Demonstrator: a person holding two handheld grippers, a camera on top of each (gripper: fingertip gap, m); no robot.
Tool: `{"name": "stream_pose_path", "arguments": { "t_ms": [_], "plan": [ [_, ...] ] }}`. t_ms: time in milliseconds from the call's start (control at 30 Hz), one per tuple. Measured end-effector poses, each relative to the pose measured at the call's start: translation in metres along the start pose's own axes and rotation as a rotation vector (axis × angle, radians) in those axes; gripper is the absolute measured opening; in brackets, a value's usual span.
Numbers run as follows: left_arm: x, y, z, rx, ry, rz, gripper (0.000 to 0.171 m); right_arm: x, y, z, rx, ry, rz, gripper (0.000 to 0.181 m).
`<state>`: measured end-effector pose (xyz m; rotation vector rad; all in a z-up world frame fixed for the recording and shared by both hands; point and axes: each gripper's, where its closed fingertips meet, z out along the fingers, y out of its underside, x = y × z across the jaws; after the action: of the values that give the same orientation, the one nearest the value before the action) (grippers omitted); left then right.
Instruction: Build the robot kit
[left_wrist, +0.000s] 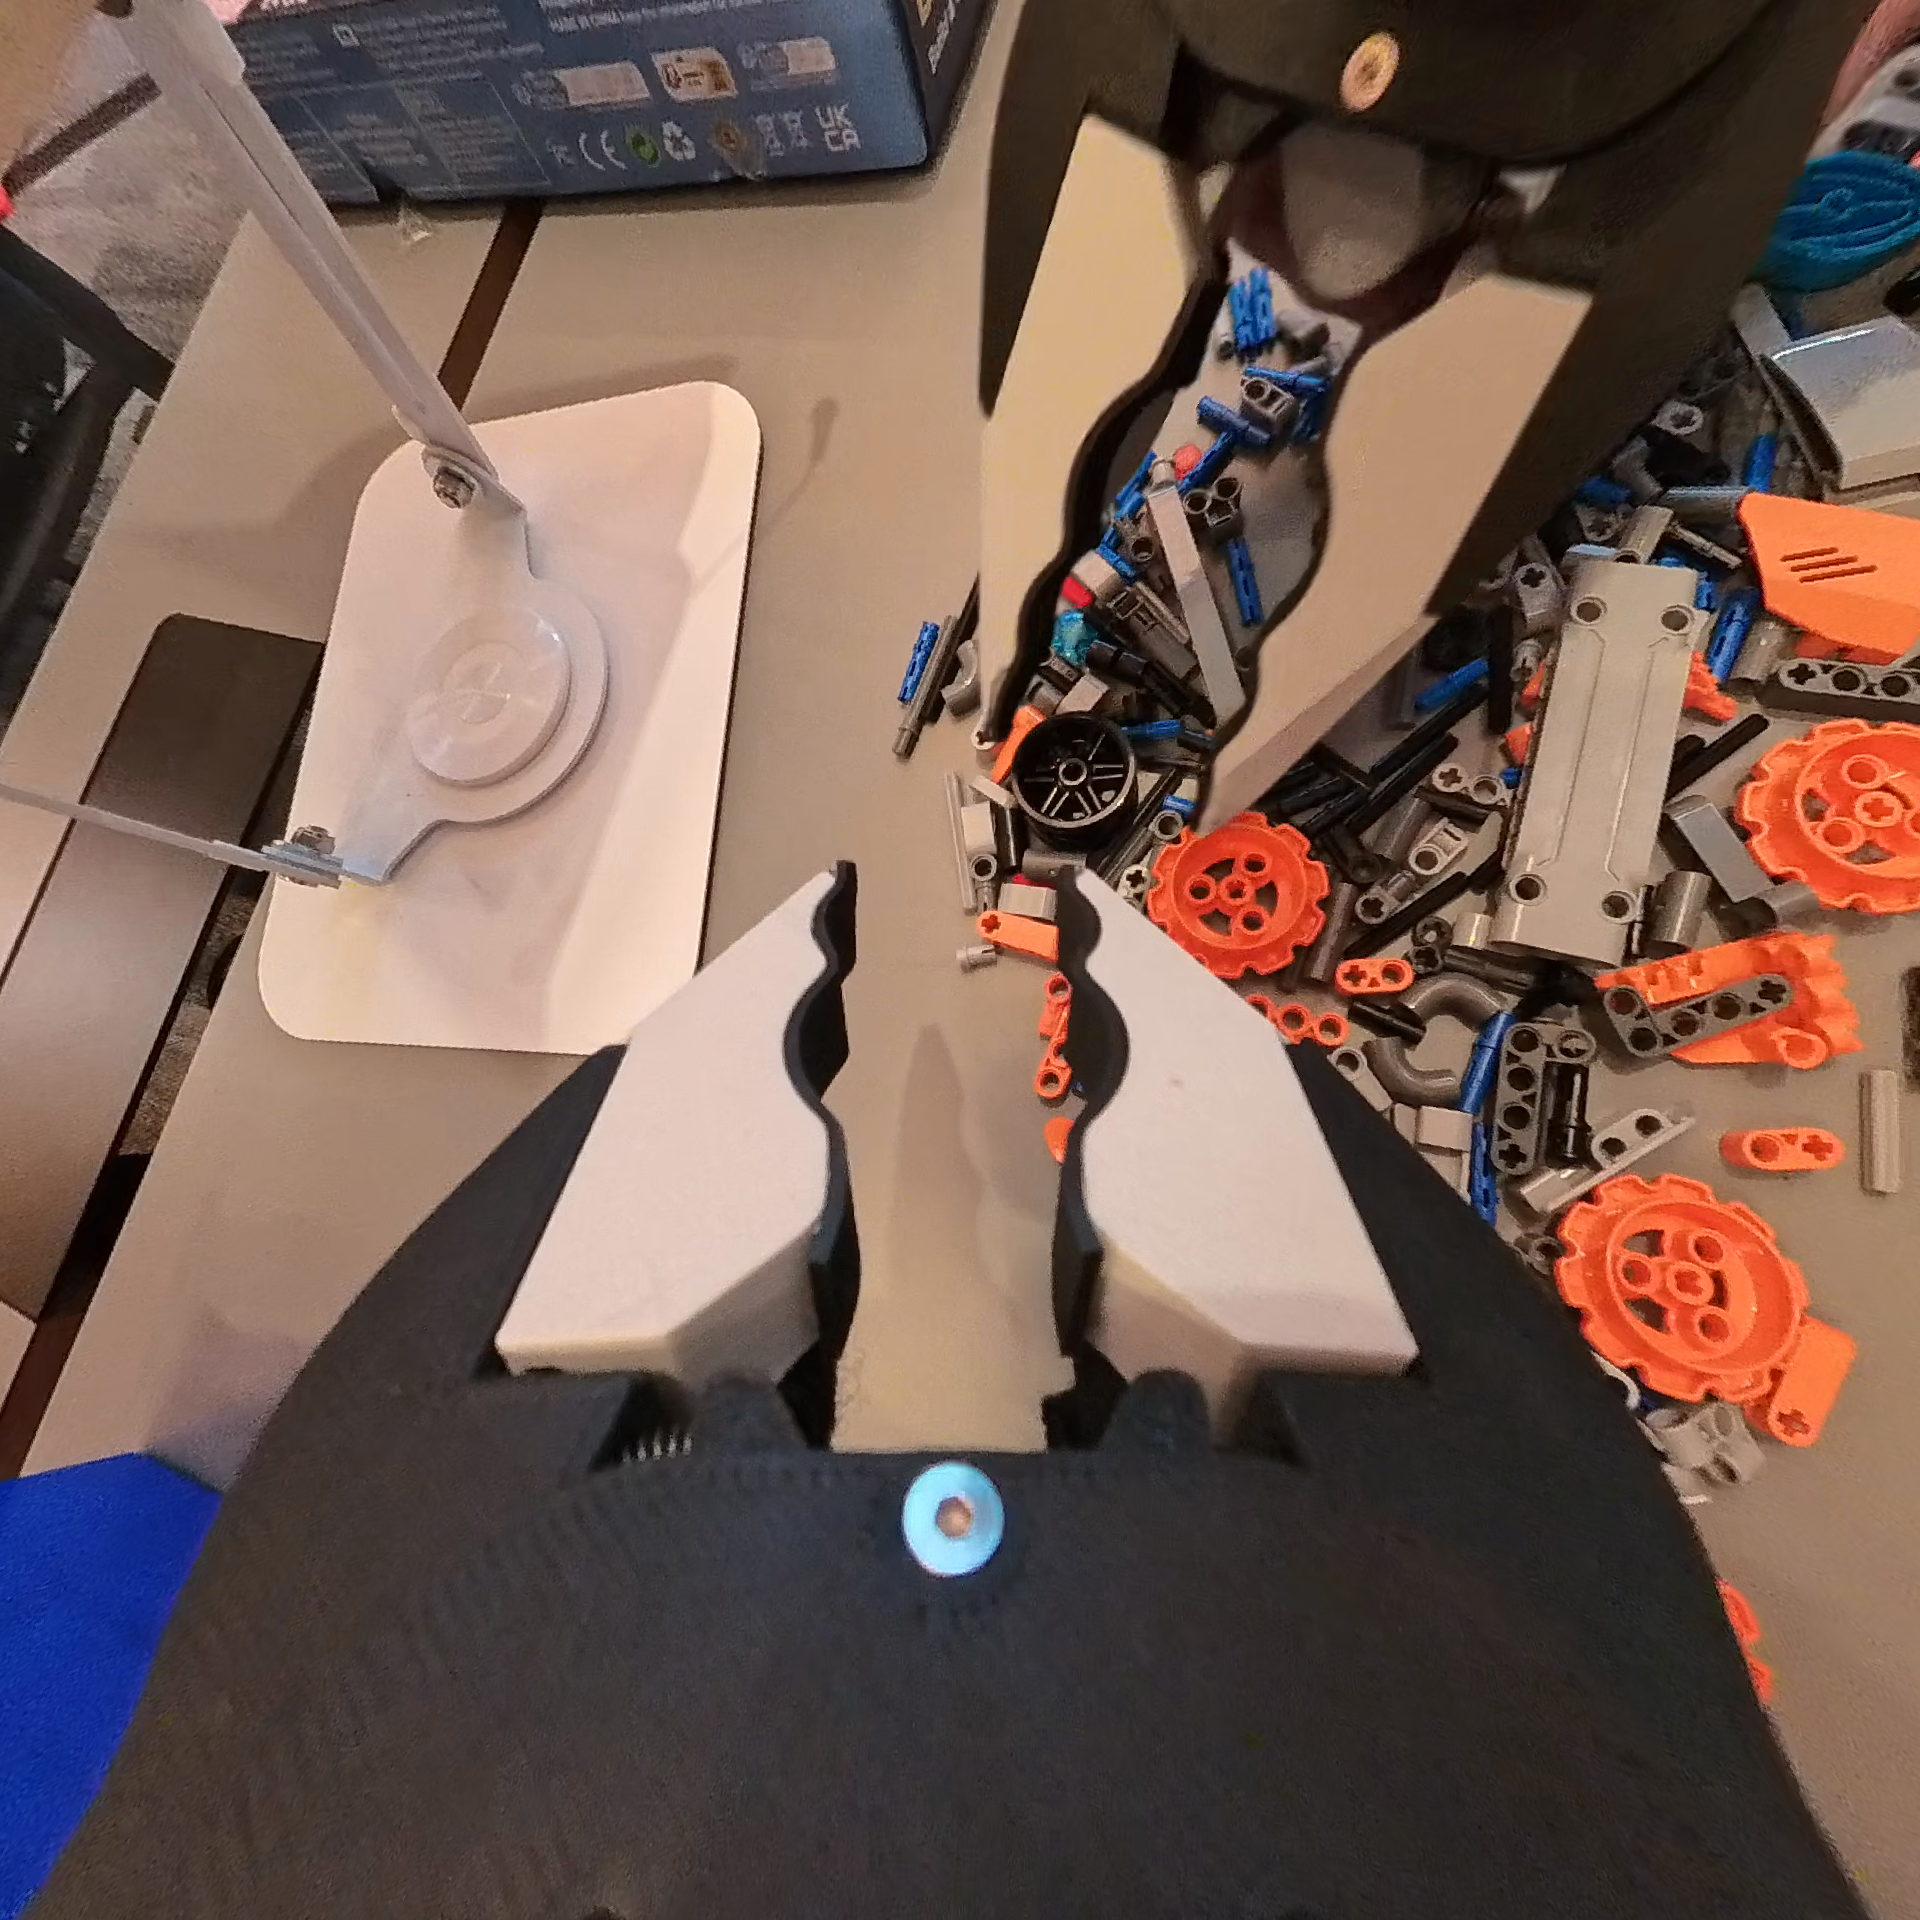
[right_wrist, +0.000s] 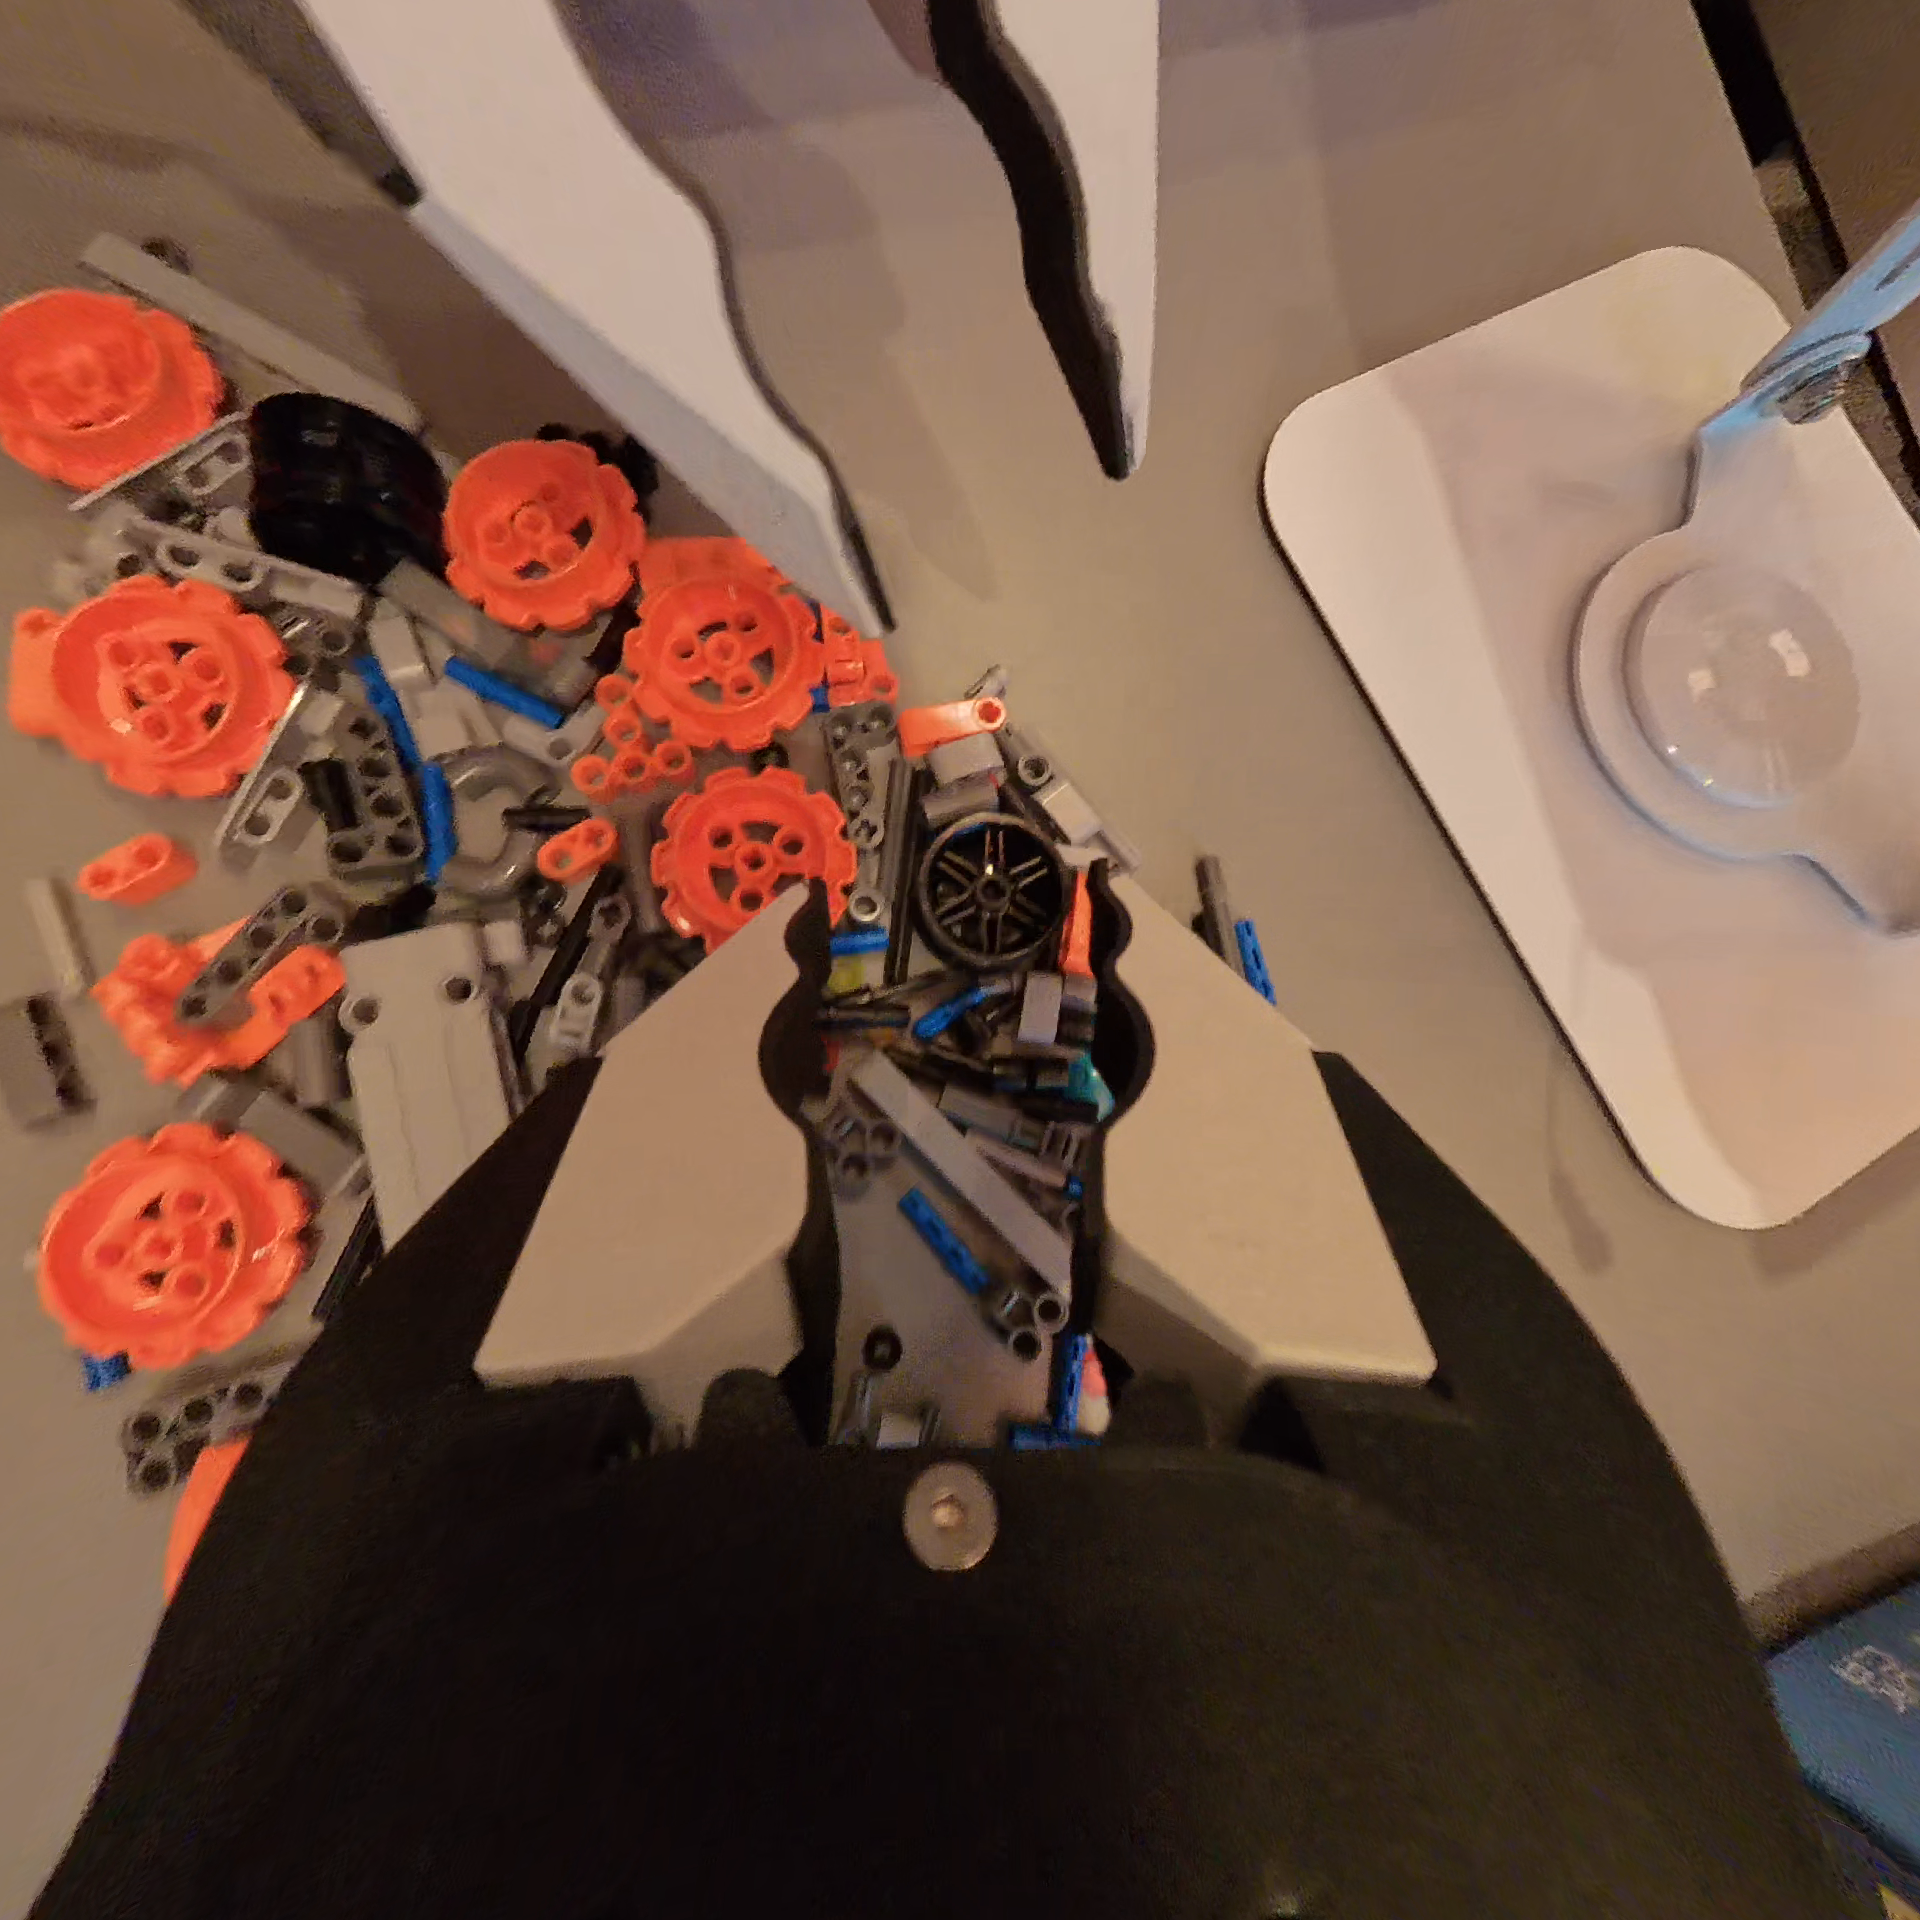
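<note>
One grey-beige table, white tray beside scattered building pieces.

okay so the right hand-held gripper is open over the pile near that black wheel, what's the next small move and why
Probably ease the right hand-held gripper slightly forward and down so its open jaws straddle the black spoked wheel. The wheel lies just past the fingertips, exposed atop the loose pieces, and nothing is held yet.

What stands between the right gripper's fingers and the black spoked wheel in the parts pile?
Nothing visible. The black spoked wheel lies uncovered just past the right gripper's open fingertips; small pins and beams crowd beside it.
</note>
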<state>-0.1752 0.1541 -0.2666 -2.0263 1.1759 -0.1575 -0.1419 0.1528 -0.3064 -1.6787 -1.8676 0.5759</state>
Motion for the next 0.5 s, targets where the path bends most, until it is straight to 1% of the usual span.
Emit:
{"name": "stream_pose_path", "arguments": {
  "t_ms": [67,133,233,367,500],
  "plan": [
    [0.001,0.000,0.000,-0.002,0.001,0.003,0.036,0.002,-0.001,0.007,-0.009,-0.014,0.039,0.042],
    [0.001,0.000,-0.001,-0.007,-0.001,0.010,0.036,0.007,0.002,0.010,-0.025,-0.007,0.065,0.029],
    [0.001,0.000,-0.002,-0.013,-0.004,0.016,0.036,0.006,0.004,0.006,-0.027,-0.012,0.058,0.028],
    [0.000,0.001,-0.005,-0.016,-0.005,0.014,0.036,0.003,0.005,-0.013,0.002,-0.036,0.068,0.028],
    [0.001,0.004,-0.007,-0.028,0.018,0.003,0.036,-0.001,0.020,-0.036,-0.019,-0.068,0.067,0.028]
  ]
}}
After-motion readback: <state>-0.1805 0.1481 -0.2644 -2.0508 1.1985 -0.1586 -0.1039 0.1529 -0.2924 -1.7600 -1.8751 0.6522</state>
